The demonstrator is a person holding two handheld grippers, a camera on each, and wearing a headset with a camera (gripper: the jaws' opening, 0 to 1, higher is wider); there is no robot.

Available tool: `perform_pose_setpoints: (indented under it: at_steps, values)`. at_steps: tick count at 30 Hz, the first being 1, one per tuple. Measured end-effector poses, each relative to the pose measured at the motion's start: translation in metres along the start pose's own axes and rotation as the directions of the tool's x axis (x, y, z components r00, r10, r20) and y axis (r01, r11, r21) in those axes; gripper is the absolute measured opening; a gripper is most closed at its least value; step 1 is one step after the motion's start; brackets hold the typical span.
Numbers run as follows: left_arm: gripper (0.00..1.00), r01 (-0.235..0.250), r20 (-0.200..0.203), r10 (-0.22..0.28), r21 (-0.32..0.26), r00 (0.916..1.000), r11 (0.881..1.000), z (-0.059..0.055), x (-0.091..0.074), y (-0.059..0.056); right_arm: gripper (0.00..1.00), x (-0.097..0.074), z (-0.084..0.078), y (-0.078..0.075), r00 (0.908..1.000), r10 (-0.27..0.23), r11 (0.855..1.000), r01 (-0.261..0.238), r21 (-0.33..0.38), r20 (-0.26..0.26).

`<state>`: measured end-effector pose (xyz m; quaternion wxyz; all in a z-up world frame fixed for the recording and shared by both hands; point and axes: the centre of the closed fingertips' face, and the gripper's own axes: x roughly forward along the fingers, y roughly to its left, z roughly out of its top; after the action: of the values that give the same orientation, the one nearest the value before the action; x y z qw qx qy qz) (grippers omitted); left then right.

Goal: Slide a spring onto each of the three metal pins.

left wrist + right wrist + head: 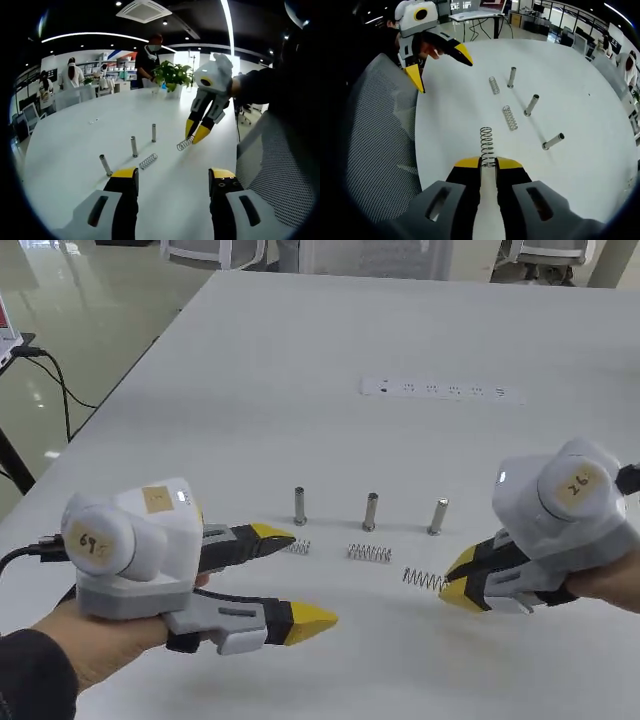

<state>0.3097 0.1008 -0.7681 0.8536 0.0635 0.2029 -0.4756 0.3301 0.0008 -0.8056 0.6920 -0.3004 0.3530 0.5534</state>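
Observation:
Three metal pins stand upright in a row on the white table: left pin [299,506], middle pin [370,511], right pin [438,516]. A short spring [298,547] lies before the left pin and a longer spring [369,553] before the middle one. My right gripper [458,580] is shut on the end of a third spring [423,579], which sticks out level toward the left, just above the table. In the right gripper view this held spring [486,142] points straight ahead from the closed jaws. My left gripper [295,575] is open and holds nothing, near the short spring.
A white power strip [440,391] lies farther back on the table. The table's left edge [120,390] runs diagonally, with a black cable [60,390] beyond it. A mesh chair [375,125] stands beside the table. People and a plant [172,75] are at the far end.

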Motion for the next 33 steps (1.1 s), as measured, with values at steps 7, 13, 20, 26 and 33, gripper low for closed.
perform_pose_setpoints:
  at_steps: [7, 13, 20, 26, 33]
  values:
    - [0.51, 0.06, -0.011, -0.059, 0.036, 0.9982, 0.998, 0.004, 0.014, -0.013, 0.12, -0.007, 0.017, 0.016, 0.9994, 0.035, 0.997, -0.035, -0.066, 0.003]
    - [0.46, 0.098, -0.02, -0.097, 0.066, 0.9951, 0.993, 0.003, 0.018, -0.025, 0.12, -0.009, 0.027, 0.027, 0.9977, 0.068, 0.99, -0.068, -0.123, -0.008]
    - [0.39, 0.126, -0.02, -0.125, 0.098, 0.992, 0.987, 0.005, 0.019, -0.035, 0.12, -0.009, 0.038, 0.037, 0.9942, 0.107, 0.979, -0.108, -0.175, -0.015]
    - [0.34, 0.143, -0.016, -0.142, 0.117, 0.9898, 0.983, 0.008, 0.02, -0.04, 0.12, -0.01, 0.046, 0.043, 0.9902, 0.136, 0.965, -0.139, -0.22, -0.032]
    - [0.27, 0.153, -0.004, -0.154, 0.135, 0.988, 0.979, 0.012, 0.021, -0.043, 0.12, -0.01, 0.05, 0.048, 0.9872, 0.153, 0.954, -0.16, -0.253, -0.046]
